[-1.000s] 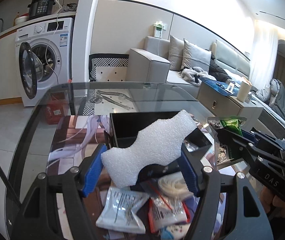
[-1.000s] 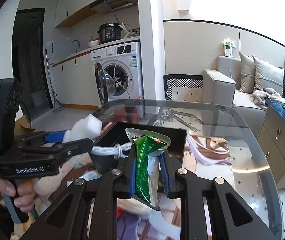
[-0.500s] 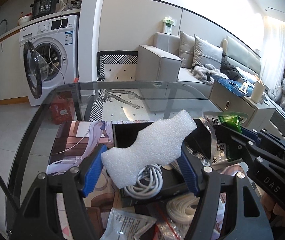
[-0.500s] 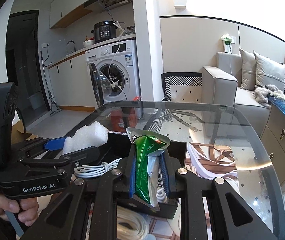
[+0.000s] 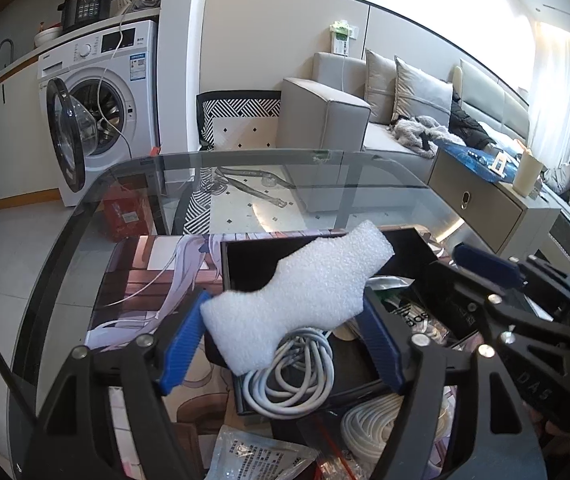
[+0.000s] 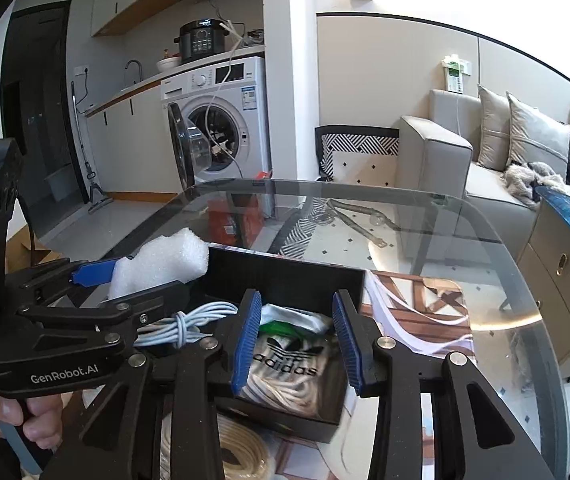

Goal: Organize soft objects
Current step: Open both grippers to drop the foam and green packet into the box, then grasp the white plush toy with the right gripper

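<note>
Over the black box (image 5: 405, 240), the foam piece (image 5: 297, 292) slants lengthwise up-right.

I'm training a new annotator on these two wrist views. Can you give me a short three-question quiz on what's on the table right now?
1. True or false: the white foam piece sits between the left gripper's blue pads.
2. What lies in the black box below the right gripper? A) a clear bag printed with an adidas logo B) a red mug C) a folded towel
3. Fill in: the coiled grey ____ lies under the foam.

Key: 1 true; 2 A; 3 cable.
</note>
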Motion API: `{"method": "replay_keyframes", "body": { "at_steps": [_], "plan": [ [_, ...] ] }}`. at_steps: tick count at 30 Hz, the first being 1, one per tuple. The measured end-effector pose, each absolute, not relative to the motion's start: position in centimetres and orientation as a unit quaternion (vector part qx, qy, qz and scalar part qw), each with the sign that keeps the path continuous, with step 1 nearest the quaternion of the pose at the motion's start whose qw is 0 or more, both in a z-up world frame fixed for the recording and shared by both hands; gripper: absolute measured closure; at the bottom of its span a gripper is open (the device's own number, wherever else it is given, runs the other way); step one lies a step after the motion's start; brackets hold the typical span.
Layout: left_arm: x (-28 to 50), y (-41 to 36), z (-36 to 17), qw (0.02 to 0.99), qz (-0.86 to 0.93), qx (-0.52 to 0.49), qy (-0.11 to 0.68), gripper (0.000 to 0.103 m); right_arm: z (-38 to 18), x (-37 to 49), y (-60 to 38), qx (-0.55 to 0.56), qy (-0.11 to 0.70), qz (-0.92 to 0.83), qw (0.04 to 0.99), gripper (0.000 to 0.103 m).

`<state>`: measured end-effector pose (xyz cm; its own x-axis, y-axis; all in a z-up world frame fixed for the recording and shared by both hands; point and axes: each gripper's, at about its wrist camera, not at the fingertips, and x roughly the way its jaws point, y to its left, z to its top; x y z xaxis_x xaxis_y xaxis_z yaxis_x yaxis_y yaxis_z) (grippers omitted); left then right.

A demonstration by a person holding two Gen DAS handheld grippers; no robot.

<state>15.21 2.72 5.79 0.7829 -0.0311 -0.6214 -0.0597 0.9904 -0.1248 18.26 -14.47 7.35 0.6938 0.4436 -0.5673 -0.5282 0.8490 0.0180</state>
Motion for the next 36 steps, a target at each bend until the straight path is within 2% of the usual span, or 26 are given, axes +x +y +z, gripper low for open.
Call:
{"method": "replay_keyframes", "body": {
  "at_steps": [3,4,6,8,10,13,16,36],
  "plan": [
    [15.1,2.6,5.6,0.942,0.011,-0.067,0.329,0.004,7.5,17.7,-15.1,-0.075,0.284,0.261,0.920,0.056],
    [15.0,2.6,5.6,0.942,0.012,-0.067,0.328,0.002,7.5,17.5,-15.3,-0.076,0.282,0.259,0.921,0.055],
    [14.8,2.7,5.7,0.942,0.011,-0.070,0.328,0.000,7.5,17.2,-15.7,-0.075,0.283,0.257,0.921,0.053],
    [14.5,3.0,5.8,0.942,0.011,-0.075,0.327,0.000,7.4,16.8,-16.3,-0.073,0.284,0.256,0.921,0.046],
    [14.0,3.3,5.9,0.942,0.015,-0.077,0.325,0.000,7.4,16.3,-16.7,-0.067,0.281,0.260,0.921,0.025],
    [13.1,3.8,6.0,0.944,0.021,-0.077,0.320,0.000,7.4,15.6,-17.3,-0.060,0.281,0.267,0.920,0.010],
    [12.1,4.2,6.0,0.945,0.026,-0.075,0.317,0.000,7.1,14.8,-17.5,-0.059,0.291,0.282,0.912,0.003],
    [6.0,5.0,4.4,0.945,0.038,-0.055,0.321,0.000,3.9,8.5,-17.8,-0.091,0.322,0.329,0.883,0.001]
  ]
}}
